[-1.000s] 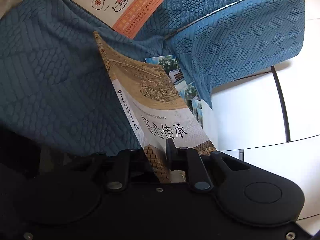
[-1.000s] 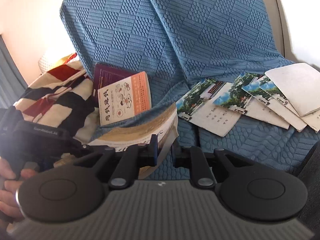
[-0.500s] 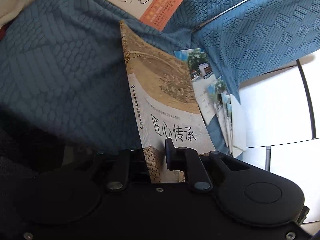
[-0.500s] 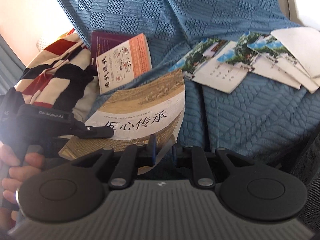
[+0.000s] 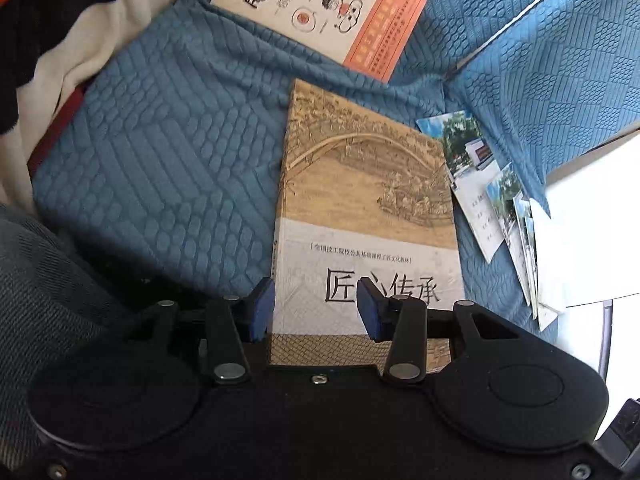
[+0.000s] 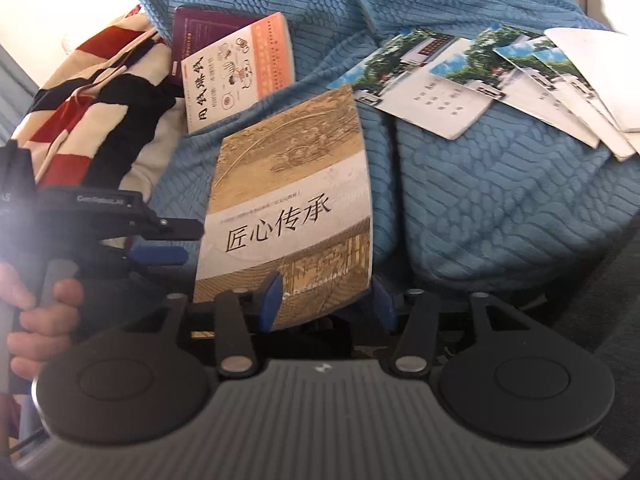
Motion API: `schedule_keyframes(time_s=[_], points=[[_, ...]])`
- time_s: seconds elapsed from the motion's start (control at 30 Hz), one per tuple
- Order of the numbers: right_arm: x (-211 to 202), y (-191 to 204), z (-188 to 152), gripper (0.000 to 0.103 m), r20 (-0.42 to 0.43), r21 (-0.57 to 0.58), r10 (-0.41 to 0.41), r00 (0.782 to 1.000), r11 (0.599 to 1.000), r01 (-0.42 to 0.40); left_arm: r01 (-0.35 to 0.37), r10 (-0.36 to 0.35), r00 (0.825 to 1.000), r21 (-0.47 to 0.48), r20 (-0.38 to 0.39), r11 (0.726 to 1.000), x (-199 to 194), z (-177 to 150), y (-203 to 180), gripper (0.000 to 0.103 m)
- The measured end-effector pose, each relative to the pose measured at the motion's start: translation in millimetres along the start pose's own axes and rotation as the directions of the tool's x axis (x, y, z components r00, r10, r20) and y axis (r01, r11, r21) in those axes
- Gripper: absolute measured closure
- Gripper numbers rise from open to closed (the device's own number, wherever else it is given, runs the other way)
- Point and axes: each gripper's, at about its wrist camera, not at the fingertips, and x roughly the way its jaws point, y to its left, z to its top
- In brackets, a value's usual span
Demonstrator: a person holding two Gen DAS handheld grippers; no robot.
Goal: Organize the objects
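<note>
Both grippers are letting go right now: left gripper (image 5: 316, 306) and right gripper (image 6: 326, 300) each have their jaws opening, blue pads spread with the near end of the book between them but not pressing on it.

Biggest thing first: the blue quilted sofa cover (image 5: 160, 168) everything lies on. Then a striped red, black and cream blanket (image 6: 92, 120) bunched at the side. The tan book (image 5: 368, 208) with the bridge painting lies cover up on the seat, just beside a fan of photo leaflets (image 6: 460, 80). Behind it an orange-and-white cartoon book (image 6: 240, 68) leans on a maroon book (image 6: 200, 28).

What could go wrong, as I see it: in the right wrist view the tan book's cover bows and its near end looks unsupported, so with both sets of pads off it could slide toward the seat edge, or bump the leaflets.

Readable writing: the tan cover says 匠心传承. The left gripper's body (image 6: 104, 200) reads something like "GenRobot.AI". The cartoon book's title I can't read confidently.
</note>
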Motion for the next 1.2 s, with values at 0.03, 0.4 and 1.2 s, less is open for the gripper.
schedule_keyframes(time_s=[0.03,0.4,1.2], points=[[-3,-2,1,0.051,0.014,0.007,0.001,1.0,1.0,-0.001,0.005,-0.005,1.0,-0.001,0.003,1.0,1,0,0,0.061],[26,5,31,0.052,0.101,-0.087,-0.051,0.994,0.994,0.059,-0.022,0.021,0.999,0.027,0.046,0.999,24,18,-15,0.061],[119,-4,90,0.095,0.199,-0.166,-0.257,0.946,0.942,0.291,-0.093,0.067,0.985,0.158,0.162,0.983,50,55,-23,0.069]])
